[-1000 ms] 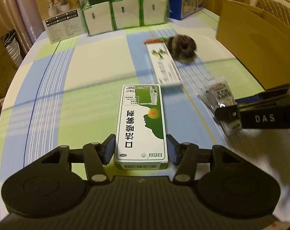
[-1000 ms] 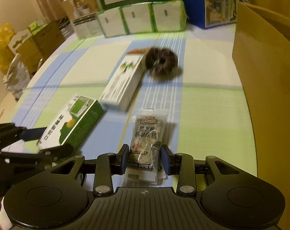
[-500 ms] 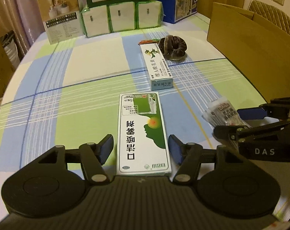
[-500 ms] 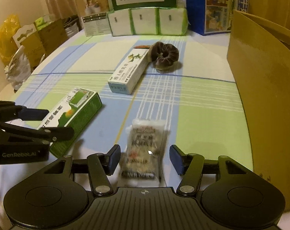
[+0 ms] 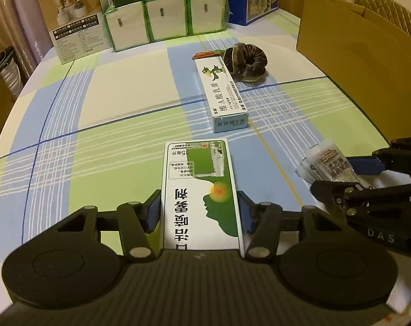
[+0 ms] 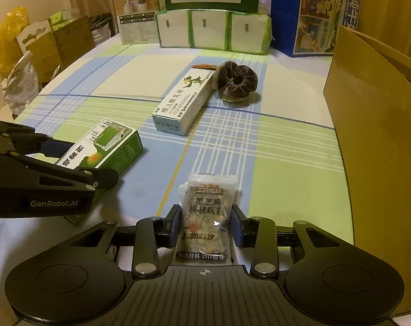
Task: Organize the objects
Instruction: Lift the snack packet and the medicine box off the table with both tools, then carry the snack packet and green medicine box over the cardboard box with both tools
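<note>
The left gripper [image 5: 199, 212] clamps the green box [image 5: 198, 187] at lower centre; the right gripper [image 6: 205, 226] clamps the snack packet [image 6: 206, 212].

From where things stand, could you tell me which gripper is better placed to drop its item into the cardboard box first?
The right gripper, probably. It holds the snack packet, and the cardboard box stands directly on its side. The left gripper, closed on the green box, would have to cross over.

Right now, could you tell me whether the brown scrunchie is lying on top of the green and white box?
No, the brown scrunchie lies on the tablecloth far beyond the green and white box, next to the long white box.
</note>
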